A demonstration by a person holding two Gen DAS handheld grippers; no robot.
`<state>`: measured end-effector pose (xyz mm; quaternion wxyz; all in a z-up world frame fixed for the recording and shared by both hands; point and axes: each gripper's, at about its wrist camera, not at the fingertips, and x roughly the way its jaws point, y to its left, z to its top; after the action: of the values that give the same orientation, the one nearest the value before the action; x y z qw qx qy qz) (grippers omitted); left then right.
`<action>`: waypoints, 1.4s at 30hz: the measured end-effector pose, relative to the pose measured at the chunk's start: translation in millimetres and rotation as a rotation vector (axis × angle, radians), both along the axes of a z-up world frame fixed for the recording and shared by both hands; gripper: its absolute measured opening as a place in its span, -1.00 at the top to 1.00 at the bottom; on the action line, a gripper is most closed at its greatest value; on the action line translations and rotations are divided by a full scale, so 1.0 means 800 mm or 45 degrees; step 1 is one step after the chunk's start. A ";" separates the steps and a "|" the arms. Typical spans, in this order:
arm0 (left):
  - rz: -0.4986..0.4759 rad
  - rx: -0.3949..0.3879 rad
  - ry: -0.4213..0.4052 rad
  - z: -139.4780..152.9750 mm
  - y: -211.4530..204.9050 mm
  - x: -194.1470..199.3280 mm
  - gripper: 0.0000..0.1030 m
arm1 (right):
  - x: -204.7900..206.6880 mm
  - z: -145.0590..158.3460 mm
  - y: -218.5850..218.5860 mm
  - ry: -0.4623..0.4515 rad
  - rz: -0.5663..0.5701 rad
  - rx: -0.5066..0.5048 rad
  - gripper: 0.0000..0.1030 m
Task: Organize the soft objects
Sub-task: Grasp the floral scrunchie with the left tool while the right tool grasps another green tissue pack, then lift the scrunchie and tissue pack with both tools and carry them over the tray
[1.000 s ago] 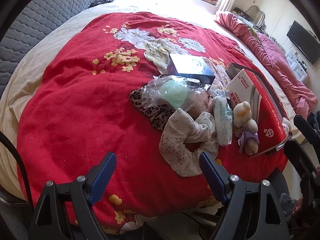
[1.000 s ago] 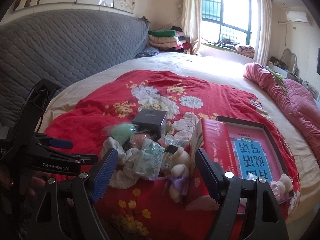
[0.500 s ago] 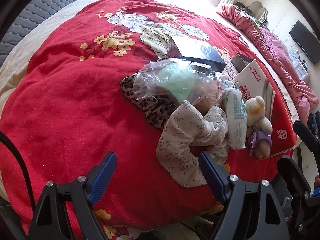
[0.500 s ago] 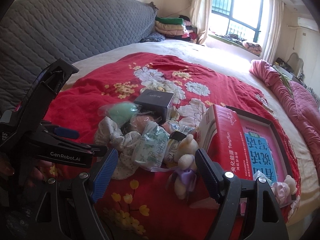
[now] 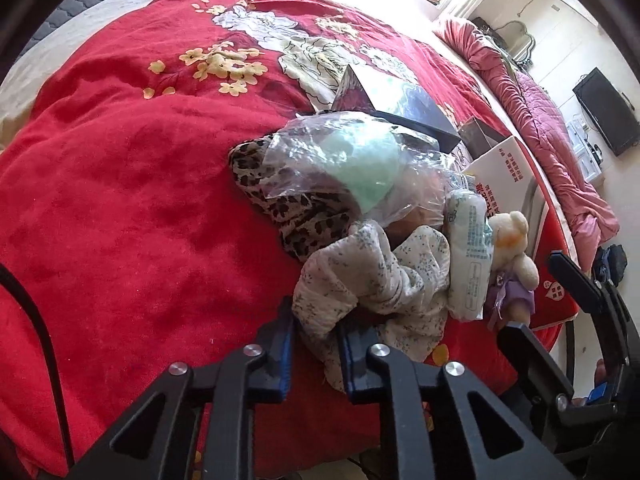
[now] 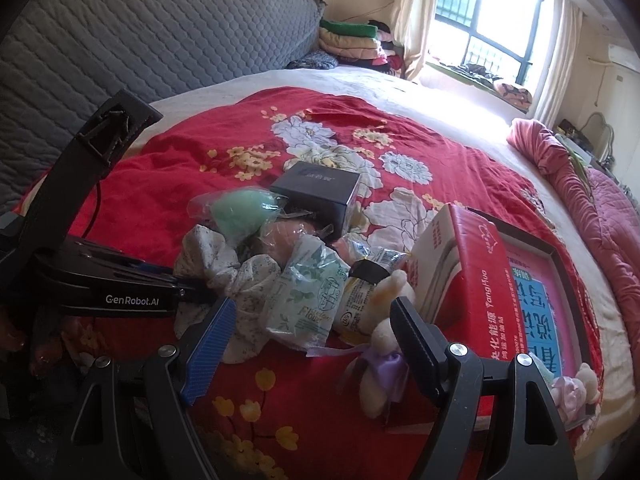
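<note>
A pile of soft things lies on the red floral blanket [image 5: 120,208]. My left gripper [image 5: 314,328] is shut on the near end of a white speckled cloth [image 5: 372,276], also seen in the right wrist view [image 6: 216,258]. Behind it lie a leopard-print cloth [image 5: 296,208], a clear bag with a green sponge [image 5: 360,164], a tissue pack [image 5: 468,256] and a small plush bear [image 5: 512,248]. My right gripper [image 6: 308,320] is open, just in front of the tissue pack [image 6: 308,300] and the bear [image 6: 384,320].
A black box [image 6: 320,192] sits behind the pile. A red carton [image 6: 468,280] leans on a framed picture [image 6: 552,312] at the right. A grey headboard [image 6: 140,40] is at the left, folded clothes [image 6: 352,40] by the window, a pink quilt [image 6: 592,208] on the far right.
My left gripper has moved forward to the pile and closed on the white speckled cloth. My right gripper has moved closer to the pile and stays open.
</note>
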<state>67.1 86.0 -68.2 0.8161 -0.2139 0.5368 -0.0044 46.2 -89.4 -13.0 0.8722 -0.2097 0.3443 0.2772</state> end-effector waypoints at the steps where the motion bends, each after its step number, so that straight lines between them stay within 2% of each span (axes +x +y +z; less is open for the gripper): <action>1: 0.004 -0.012 -0.002 -0.001 0.003 0.000 0.73 | 0.002 -0.003 0.004 0.000 -0.001 -0.009 -0.56; 4: 0.004 -0.024 -0.001 -0.001 0.010 -0.004 0.80 | 0.009 -0.011 0.016 0.011 -0.004 -0.037 -0.56; 13: -0.018 0.047 0.018 0.006 0.016 -0.028 0.81 | 0.024 -0.039 0.045 0.006 -0.026 -0.158 -0.56; 16: -0.013 0.052 0.013 0.006 0.018 -0.029 0.81 | 0.030 -0.047 0.045 0.016 -0.047 -0.174 -0.49; 17: -0.010 0.048 0.008 0.007 0.019 -0.030 0.81 | 0.031 -0.048 0.044 0.018 -0.054 -0.178 -0.41; 18: -0.011 0.046 0.004 0.007 0.019 -0.031 0.81 | 0.032 -0.049 0.042 0.021 -0.059 -0.185 -0.23; 19: -0.012 0.049 0.000 0.008 0.018 -0.032 0.81 | 0.034 -0.051 0.040 0.036 -0.061 -0.187 -0.16; 21: -0.012 0.047 -0.003 0.009 0.019 -0.033 0.81 | 0.038 -0.052 0.034 0.069 -0.069 -0.173 0.10; 27: -0.004 0.036 -0.032 0.015 0.021 -0.037 0.81 | 0.036 -0.037 0.014 0.083 -0.065 -0.051 0.25; 31: 0.002 0.057 -0.084 0.028 0.020 -0.040 0.81 | 0.033 -0.026 0.006 0.104 -0.059 0.026 0.28; 42: 0.030 0.115 -0.225 0.079 0.012 -0.058 0.81 | 0.014 0.015 -0.001 0.017 -0.010 0.158 0.31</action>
<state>20.4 95.3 -5.2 0.8692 -0.1819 0.4597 0.0107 57.8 -90.2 -1.1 0.8822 -0.1519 0.3332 0.2960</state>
